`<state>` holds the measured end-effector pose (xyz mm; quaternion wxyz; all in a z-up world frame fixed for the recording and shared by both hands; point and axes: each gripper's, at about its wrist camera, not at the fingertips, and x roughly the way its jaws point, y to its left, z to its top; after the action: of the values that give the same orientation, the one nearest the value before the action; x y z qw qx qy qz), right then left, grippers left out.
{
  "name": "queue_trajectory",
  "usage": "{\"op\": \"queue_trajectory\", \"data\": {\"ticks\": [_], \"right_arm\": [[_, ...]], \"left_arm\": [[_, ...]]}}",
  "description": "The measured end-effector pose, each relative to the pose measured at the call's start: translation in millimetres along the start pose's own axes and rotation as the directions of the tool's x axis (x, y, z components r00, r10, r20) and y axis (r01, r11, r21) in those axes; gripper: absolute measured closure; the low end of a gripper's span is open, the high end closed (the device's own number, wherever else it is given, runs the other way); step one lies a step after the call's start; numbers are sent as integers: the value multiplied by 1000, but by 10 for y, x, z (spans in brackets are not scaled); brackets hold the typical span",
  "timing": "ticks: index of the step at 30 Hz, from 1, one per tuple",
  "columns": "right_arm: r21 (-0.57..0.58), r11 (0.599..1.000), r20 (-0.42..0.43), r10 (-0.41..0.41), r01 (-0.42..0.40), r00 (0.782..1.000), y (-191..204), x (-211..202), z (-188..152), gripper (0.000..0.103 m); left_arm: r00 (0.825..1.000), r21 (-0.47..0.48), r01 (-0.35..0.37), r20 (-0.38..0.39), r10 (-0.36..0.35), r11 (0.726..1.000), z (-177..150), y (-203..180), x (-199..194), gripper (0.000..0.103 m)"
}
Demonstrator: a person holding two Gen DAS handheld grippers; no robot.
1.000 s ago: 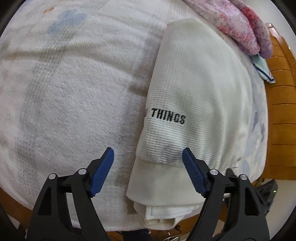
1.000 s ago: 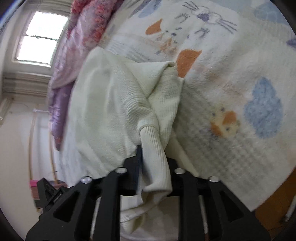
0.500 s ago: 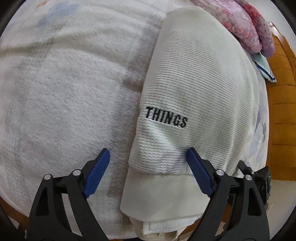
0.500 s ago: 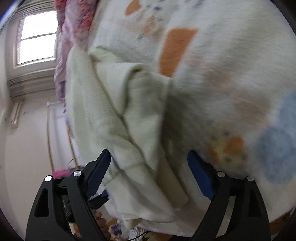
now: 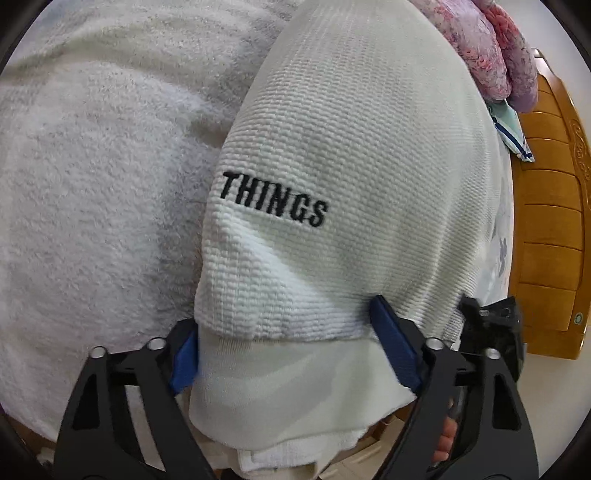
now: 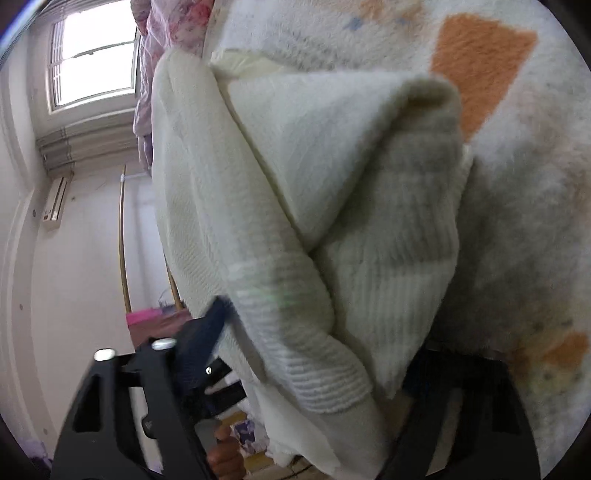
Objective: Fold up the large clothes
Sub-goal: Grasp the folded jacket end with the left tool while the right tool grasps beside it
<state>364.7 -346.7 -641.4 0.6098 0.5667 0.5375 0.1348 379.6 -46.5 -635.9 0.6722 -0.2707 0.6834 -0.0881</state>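
Both tongs moved onto folded sweater (image 5: 351,166); left tongs (image 5: 291,350) & right tongs (image 6: 317,332) closing around its edge.

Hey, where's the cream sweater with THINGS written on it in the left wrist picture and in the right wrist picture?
Left wrist view: the cream sweater fills the centre and right, lettering facing the camera, its near hem between the left gripper's closing jaws.
Right wrist view: it runs from upper left to bottom centre, folded, lettering hidden.
Shared landmark: the pink floral bedding at the top of both.

Right gripper (image 6: 317,354) far finger behind sweater (image 6: 332,184)
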Motion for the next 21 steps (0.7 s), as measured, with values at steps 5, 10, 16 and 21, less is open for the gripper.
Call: {"op": "queue_trajectory", "data": {"ticks": [5,10,16,21], "right_arm": [[-65,997,31,-49,51,998,280,-122,-223,77],[-202,977,73,-60,73,996,1135,-227,-372,79],[-376,926,82,-15,45,996,2192,-82,-593,79],[-475,880,80,38,4,996,2965,416,-800,79]], "left_arm": [[999,32,31,20,-32,999,-18,73,-339,73],[992,131,67,96,-80,989,70,-117,-902,75],[962,189,92,238,-137,978,366,-162,-1774,75],[923,235,45,361,-130,971,728,153,-2551,75]]}}
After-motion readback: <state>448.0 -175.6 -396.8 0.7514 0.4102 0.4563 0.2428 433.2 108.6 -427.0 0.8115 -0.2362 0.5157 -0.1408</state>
